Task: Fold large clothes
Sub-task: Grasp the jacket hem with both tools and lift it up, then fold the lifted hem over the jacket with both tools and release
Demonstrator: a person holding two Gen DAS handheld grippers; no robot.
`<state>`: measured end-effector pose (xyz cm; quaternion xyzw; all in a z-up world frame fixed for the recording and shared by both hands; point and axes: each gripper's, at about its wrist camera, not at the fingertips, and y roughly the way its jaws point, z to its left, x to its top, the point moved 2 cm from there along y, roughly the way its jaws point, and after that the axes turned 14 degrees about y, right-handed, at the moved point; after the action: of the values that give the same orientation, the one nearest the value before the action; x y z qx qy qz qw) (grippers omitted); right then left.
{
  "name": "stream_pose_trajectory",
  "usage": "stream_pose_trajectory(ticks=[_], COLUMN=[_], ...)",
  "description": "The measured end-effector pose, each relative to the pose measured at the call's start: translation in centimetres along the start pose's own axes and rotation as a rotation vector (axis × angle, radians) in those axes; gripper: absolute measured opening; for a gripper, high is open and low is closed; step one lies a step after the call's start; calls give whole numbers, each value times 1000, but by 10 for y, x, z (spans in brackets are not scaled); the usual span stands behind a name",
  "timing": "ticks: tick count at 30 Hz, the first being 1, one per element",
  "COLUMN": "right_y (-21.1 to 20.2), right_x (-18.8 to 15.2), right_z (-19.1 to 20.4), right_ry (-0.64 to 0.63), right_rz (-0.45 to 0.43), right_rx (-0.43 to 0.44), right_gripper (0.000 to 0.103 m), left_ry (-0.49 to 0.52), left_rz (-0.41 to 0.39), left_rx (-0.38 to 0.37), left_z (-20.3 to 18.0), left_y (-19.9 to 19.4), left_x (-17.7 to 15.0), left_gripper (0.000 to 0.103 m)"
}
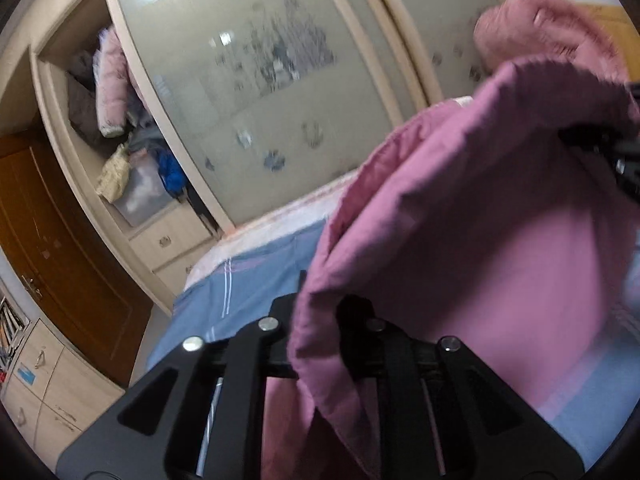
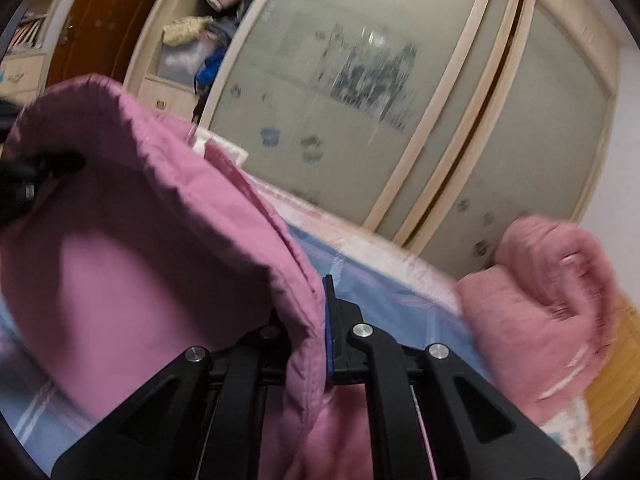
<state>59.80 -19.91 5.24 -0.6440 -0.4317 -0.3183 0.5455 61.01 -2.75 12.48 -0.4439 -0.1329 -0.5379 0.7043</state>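
Observation:
A large pink padded garment hangs in the air above the bed, held at two spots. My left gripper is shut on one edge of it; the fabric drapes over the fingers and hides the tips. My right gripper is shut on another edge of the same garment. The right gripper shows at the right edge of the left wrist view, and the left gripper shows at the left edge of the right wrist view, each pinching the raised hem.
A bed with a blue sheet lies below. A folded lighter pink garment sits on the bed at the right. Behind stand a wardrobe with frosted sliding doors, an open compartment stuffed with clothes, and a brown door.

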Motion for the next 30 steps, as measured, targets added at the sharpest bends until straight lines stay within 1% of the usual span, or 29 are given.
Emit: stream_pose_trajectory(ticks=[3,5,7,9,12,14,15,16,17,18,19,21,22,23,25,27,29,30], right_y=[60,88,109,125,135,135,134,133,130,127,119,102,95,82,61,42,30,25], right_x=[-5,-17,-31,-45,-60,-63,-62,-62,-57,-53,-48,-35,-31,-24,-14,-7,-2,-2], right_z=[6,13,20,26,30,29,28,26,18,12,5,-16,-21,-31,-44,-52,-64,-68], right_ry=[26,21,12,4,18,39,48,54,74,92,114,158,169,186,209,227,260,281], right_rz=[81,120,149,161,146,149,152,153,141,124,101,42,20,-21,-78,-130,-181,-194], right_rx=[1,-6,-9,-10,-11,-6,-9,-22,-55,-70,-75,-89,-94,-108,-123,-137,-142,-135], right_gripper=[6,6,6,6,10,14,22,39,51,80,100,101,101,101,101,101,102,102], left_ry=[8,36,75,115,135,147,149,146,143,140,138,141,144,156,218,281,289,261], left_rz=[59,96,117,113,97,90,92,93,81,53,8,-26,-35,-58,-122,-168,-192,-191], left_rx=[-19,-13,2,29,67,112,137,184,223,259,306,377,391,413,456,498,541,568], left_z=[-9,-23,-40,-53,-67,-71,-72,-68,-62,-55,-46,-25,-19,-13,-8,-4,10,16], left_y=[56,88,113,126,136,139,138,136,132,125,115,101,96,88,69,54,48,41], left_x=[-6,-13,-24,-33,-40,-41,-40,-39,-38,-35,-31,-22,-18,-13,-3,6,13,15], left_gripper=[16,20,26,26,28,37,52,73,84,101,101,101,101,101,101,101,101,101])
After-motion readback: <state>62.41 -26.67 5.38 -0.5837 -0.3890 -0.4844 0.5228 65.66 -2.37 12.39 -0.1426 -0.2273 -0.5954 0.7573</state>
